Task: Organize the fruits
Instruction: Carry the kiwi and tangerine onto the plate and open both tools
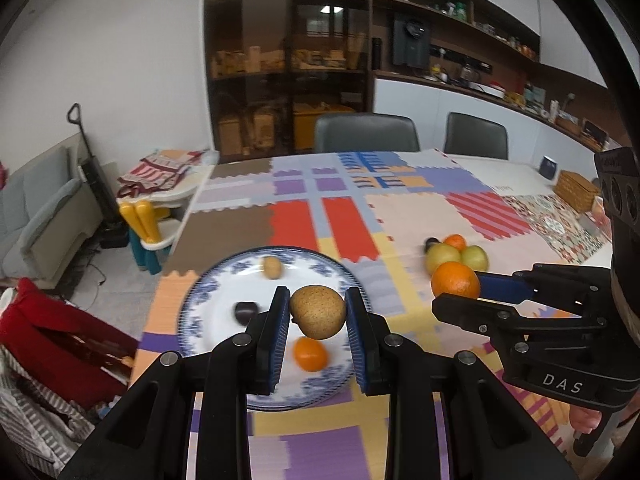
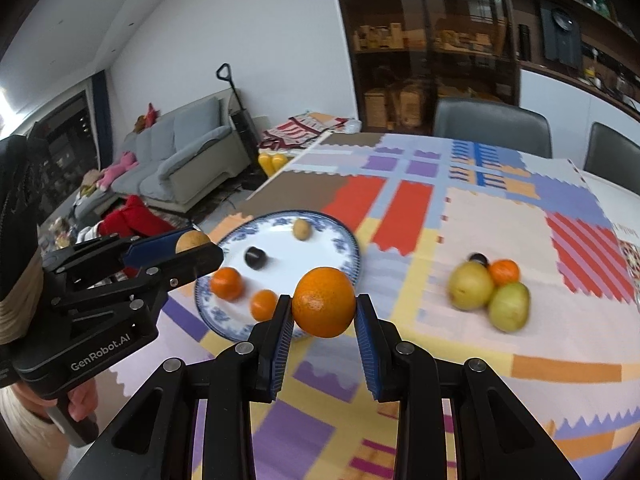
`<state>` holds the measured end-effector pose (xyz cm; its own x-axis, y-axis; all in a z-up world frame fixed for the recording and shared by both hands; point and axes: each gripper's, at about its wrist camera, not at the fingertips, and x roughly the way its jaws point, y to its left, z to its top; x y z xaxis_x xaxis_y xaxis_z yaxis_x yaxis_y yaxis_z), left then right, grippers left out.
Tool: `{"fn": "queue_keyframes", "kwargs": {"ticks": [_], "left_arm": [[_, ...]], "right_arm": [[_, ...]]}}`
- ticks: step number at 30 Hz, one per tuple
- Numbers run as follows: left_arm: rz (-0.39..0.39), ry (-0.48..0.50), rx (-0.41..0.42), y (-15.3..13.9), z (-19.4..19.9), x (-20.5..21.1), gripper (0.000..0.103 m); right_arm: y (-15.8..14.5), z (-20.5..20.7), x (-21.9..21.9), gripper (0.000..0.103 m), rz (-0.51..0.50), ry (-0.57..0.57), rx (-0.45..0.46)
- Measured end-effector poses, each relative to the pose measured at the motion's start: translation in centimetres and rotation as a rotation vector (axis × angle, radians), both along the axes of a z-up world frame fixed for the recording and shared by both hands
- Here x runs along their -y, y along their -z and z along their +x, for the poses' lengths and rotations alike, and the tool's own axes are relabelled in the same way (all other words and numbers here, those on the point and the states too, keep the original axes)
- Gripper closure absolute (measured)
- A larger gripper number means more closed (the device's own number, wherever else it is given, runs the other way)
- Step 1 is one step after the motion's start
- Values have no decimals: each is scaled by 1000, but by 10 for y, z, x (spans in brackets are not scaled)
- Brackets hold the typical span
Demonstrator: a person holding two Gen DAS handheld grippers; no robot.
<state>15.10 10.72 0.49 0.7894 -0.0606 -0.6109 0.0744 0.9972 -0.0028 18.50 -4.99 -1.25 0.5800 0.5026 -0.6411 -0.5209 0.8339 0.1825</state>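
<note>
My left gripper (image 1: 318, 314) is shut on a brown round fruit (image 1: 318, 312) and holds it above the blue-and-white plate (image 1: 208, 292). The plate holds a small tan fruit (image 1: 272, 267), a dark plum (image 1: 245, 312) and a tangerine (image 1: 310, 354). My right gripper (image 2: 322, 312) is shut on a large orange (image 2: 324, 307), held above the tablecloth at the plate's (image 2: 340, 236) near right edge. In the right wrist view the plate holds two tangerines (image 2: 227, 283), a plum (image 2: 255, 258) and the tan fruit (image 2: 301, 229). The left gripper (image 2: 192, 246) shows there too.
A pile of fruit lies on the patchwork tablecloth to the right: two yellow-green apples (image 2: 470, 286), a tangerine (image 2: 504, 271) and a dark plum (image 2: 478, 258). Two grey chairs (image 1: 366, 132) stand behind the table. A wicker box (image 1: 576, 190) sits at the far right.
</note>
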Motion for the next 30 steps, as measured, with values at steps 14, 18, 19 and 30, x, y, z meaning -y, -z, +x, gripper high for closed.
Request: {"fn": "queue_keyframes", "kwargs": {"ticks": [14,18,19,30], "left_arm": [[18,-109,-55,27,18,-60,75],[15,-113,-97,41,34,-73,75],[14,-112,-106,44,38,-76,75],[-33,-109,-214,78,75,-99,75]], "right_arm": [[16,33,-61,71,-44,-49,-43],[29,47,-76,71,-76,-45,-70],[32,50,-79,71,-80,-44,-79],[65,81,-102,71,-124,-31,-165]]}}
